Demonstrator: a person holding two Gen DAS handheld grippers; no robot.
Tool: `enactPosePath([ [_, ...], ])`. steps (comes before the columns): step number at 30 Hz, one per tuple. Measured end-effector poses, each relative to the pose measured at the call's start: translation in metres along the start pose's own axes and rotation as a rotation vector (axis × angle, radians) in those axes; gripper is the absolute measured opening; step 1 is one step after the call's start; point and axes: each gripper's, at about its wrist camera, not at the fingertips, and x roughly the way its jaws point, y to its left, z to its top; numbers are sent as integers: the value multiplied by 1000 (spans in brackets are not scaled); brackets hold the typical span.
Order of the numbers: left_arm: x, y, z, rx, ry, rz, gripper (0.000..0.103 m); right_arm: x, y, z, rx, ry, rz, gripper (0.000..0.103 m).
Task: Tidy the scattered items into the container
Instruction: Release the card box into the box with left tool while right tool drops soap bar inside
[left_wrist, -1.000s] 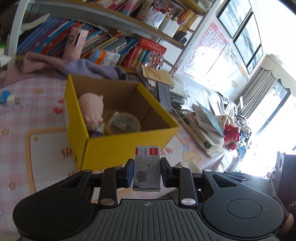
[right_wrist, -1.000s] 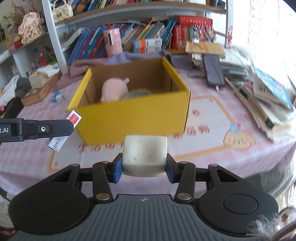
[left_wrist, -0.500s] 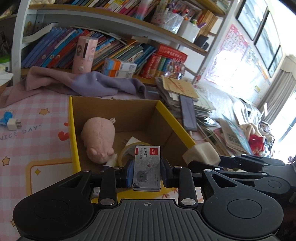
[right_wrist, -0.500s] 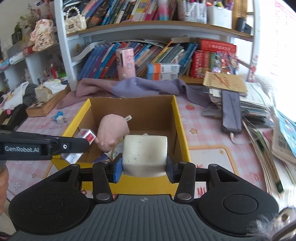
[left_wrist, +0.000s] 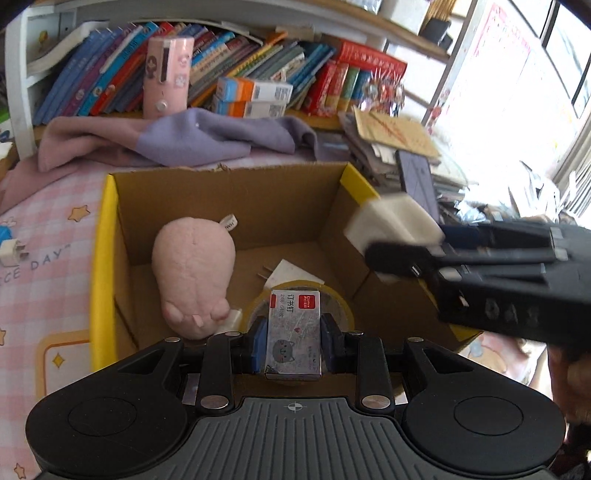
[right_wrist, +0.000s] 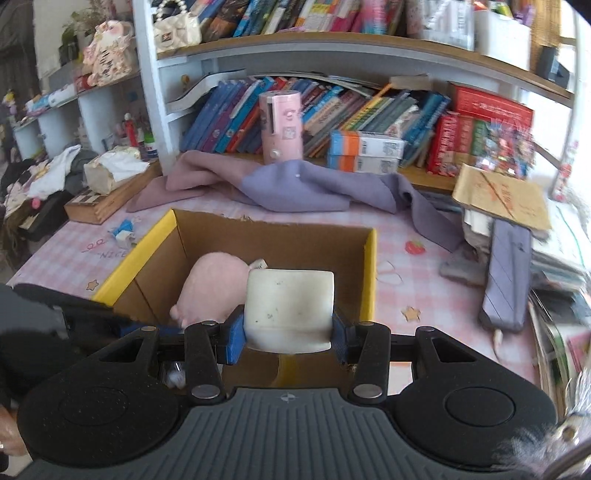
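A yellow cardboard box (left_wrist: 101, 258) fills the middle of both views, open at the top; inside lie a pink plush toy (left_wrist: 194, 273) at centre left and a roll of clear tape (left_wrist: 343, 306) at lower centre. The left gripper (left_wrist: 293, 332) is clamped on a small staple box (left_wrist: 293, 332), held over the tape roll at the bottom centre of its view; the right gripper (right_wrist: 290, 330) is clamped on a cream foam block (right_wrist: 290, 308), hovering above the container's near right corner.

Risks, as a judgement: both grippers crowd the same opening, so they may knock together, and the block or the staple box could be jarred loose; the block sits over the rim, so a release there might tip it outside onto the pink checked tablecloth (right_wrist: 399, 258); the staple box could land on the tape roll and slide.

Readable writing: the staple box shows Chinese characters on a red band and a cartoon cat; the tablecloth at left of the left view reads "CE DAY"; the book spines on the bookshelf (right_wrist: 332, 44) are too blurred to read.
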Motion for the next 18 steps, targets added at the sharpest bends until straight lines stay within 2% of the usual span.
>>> enactPosePath([
  [7,20,-10,1,31,59,23,29,50,0,29,-75,72,95,43],
  [12,25,-8,5,4,64,34,32,76,4,36,-91,112,95,45],
  [13,24,-7,6,2,57,33,36,79,4,36,-84,114,96,46],
  [15,20,-8,8,7,27,44,60,79,4,37,-82,95,96,50],
  [18,12,-8,10,15,-11,43,64,71,6,39,-103,26,98,54],
])
